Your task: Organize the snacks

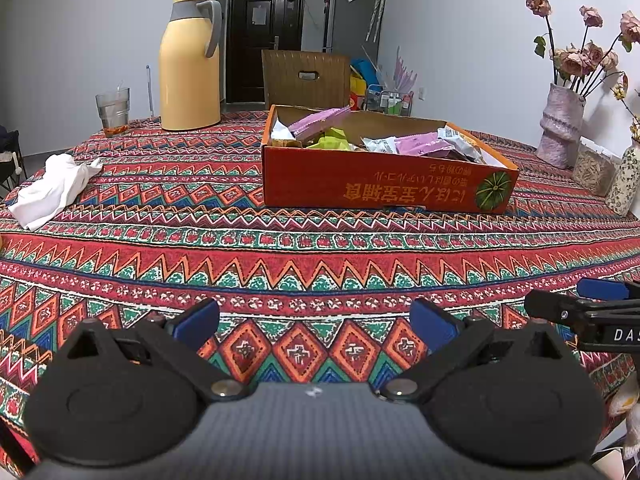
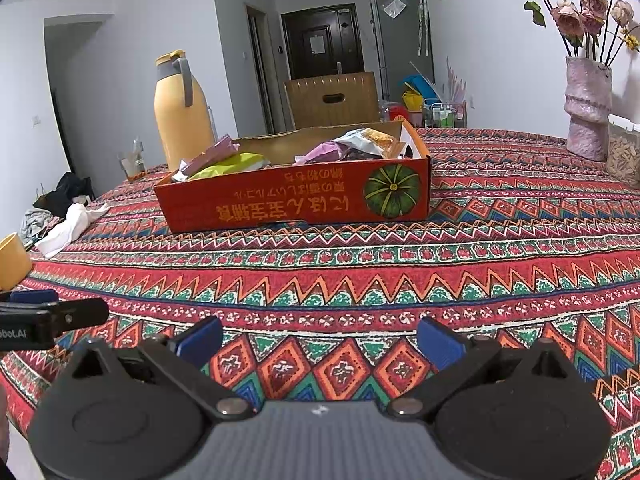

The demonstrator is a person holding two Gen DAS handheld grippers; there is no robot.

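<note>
Tongs first: my left gripper [image 1: 314, 322] and right gripper [image 2: 320, 340] both gape wide, holding nothing, low over the patterned tablecloth [image 1: 280, 248]. One red cardboard box [image 1: 372, 184] sits well ahead, heaped with snack packets [image 1: 416, 145], two of them purple; one yellow thermos [image 1: 190, 68] stands behind it.

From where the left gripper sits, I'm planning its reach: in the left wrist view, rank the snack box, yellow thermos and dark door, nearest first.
From the left gripper:
1. Snack box, mid-table, slightly right.
2. Yellow thermos, far table edge, left.
3. Dark door, across the room, behind the chair.
</note>
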